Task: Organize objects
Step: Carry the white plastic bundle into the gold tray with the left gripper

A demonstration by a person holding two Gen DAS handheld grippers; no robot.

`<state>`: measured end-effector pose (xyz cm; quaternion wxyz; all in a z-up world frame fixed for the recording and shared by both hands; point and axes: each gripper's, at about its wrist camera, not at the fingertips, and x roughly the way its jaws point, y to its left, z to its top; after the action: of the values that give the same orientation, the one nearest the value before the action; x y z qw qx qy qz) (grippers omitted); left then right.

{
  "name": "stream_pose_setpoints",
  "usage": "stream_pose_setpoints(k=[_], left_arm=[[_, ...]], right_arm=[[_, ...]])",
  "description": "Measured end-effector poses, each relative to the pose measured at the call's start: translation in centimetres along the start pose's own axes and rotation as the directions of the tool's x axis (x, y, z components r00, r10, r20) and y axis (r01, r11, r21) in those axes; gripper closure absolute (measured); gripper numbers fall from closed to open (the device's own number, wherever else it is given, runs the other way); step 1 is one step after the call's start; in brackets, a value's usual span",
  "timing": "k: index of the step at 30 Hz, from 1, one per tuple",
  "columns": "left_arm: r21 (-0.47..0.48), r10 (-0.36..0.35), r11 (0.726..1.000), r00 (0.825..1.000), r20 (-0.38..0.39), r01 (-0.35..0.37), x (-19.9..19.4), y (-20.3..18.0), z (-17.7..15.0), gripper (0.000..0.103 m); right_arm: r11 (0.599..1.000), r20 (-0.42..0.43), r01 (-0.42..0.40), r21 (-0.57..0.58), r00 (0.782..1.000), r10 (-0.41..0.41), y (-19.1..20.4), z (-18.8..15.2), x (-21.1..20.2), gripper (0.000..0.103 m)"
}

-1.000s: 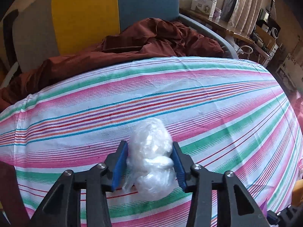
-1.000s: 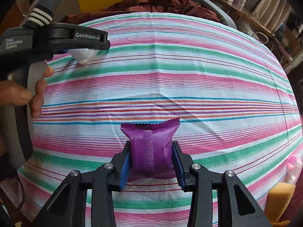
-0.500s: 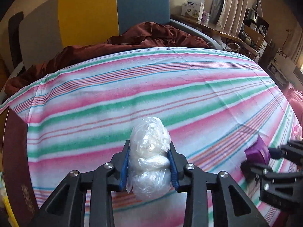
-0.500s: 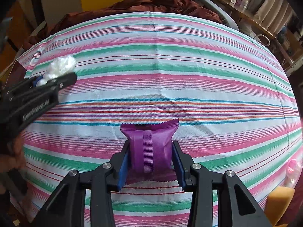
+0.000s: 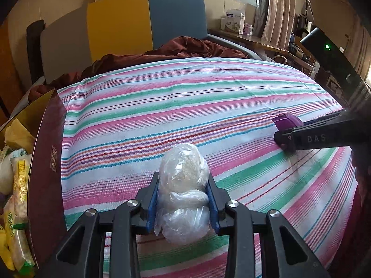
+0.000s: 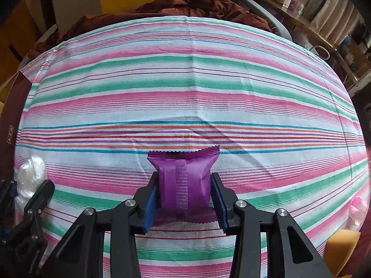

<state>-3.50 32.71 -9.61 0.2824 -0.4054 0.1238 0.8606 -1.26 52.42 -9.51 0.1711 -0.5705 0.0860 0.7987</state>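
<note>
My left gripper (image 5: 183,205) is shut on a clear plastic bag bundle (image 5: 183,185), held above the striped cloth. The bundle also shows at the left edge of the right wrist view (image 6: 31,176). My right gripper (image 6: 184,202) is shut on a purple snack packet (image 6: 185,183), low over the striped cloth (image 6: 185,88). In the left wrist view the right gripper (image 5: 287,139) and the purple packet (image 5: 287,122) are at the right. A dark red box (image 5: 46,162) with several snack bags (image 5: 18,185) inside stands at the left.
A dark red blanket (image 5: 185,48) lies at the far edge before a yellow and blue headboard (image 5: 143,18). A yellow sponge (image 6: 340,252) and a pink object (image 6: 357,206) lie at the right edge. A cluttered desk (image 5: 255,39) stands at the back right.
My left gripper has swung left and back with the bundle, bringing the box into view. My right gripper holds the purple packet almost still.
</note>
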Motion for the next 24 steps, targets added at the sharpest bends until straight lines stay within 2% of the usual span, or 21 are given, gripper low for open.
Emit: stream_pose_setpoints(k=[12, 19, 22, 24], left_arm=[[-0.005, -0.014, 1.0, 1.0, 0.022, 0.014, -0.1, 0.2, -0.5, 0.068], [-0.014, -0.02, 1.0, 1.0, 0.01, 0.02, -0.4, 0.4, -0.4, 0.068], [-0.037, -0.049, 0.998, 0.999, 0.015, 0.049, -2.0, 0.7, -0.5, 0.068], [-0.023, -0.077, 0.997, 0.995, 0.059, 0.078, -4.1, 0.6, -0.4, 0.068]], right_arm=[[1.0, 0.009, 0.02, -0.02, 1.0, -0.02, 1.9, -0.6, -1.0, 0.061], [0.999, 0.024, 0.019, -0.029, 1.0, -0.018, 1.9, 0.6, -0.2, 0.061], [0.999, 0.037, 0.015, -0.031, 0.999, -0.014, 1.9, 0.7, -0.1, 0.059], [0.999, 0.046, 0.02, -0.035, 0.999, -0.018, 2.1, 0.7, -0.1, 0.058]])
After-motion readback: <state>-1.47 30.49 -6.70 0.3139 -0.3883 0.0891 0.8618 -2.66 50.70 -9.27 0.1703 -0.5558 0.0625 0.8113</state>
